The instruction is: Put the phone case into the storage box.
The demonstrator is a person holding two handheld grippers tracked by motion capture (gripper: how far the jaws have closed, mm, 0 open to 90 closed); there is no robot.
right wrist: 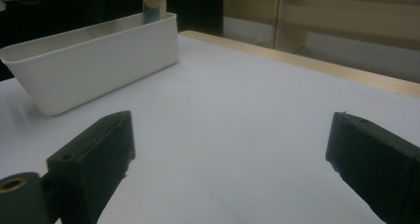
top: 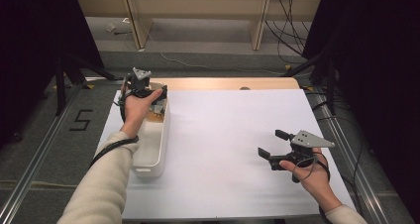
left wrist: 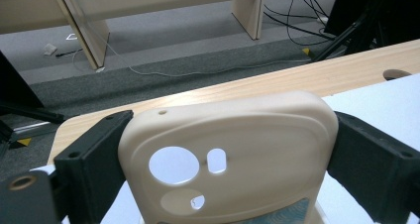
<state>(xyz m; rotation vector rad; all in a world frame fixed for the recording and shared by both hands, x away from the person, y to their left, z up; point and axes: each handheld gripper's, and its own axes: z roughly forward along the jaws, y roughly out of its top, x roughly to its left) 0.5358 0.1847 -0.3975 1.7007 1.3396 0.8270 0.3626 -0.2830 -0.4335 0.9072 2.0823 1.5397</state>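
Item: right gripper (top: 271, 147), sitting nearest at about four o'clock on the white table (top: 223, 135), jaws spread wide, holding nothing. Item: white bin (top: 151, 149), lying at nine o'clock. Item: left gripper (left wrist: 223, 149), working over the bin's far end at ten o'clock, pinching a cream phone case (left wrist: 228, 149) by its two long edges. Handling, judged: light, soft, flexing rubber; edge grip is suiting it, squeezing gently.

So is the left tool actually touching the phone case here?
Touching. In the left gripper view, the beige phone case sits between the left tool's two black jaws, with both jaws pressed against its side edges and no gap visible.
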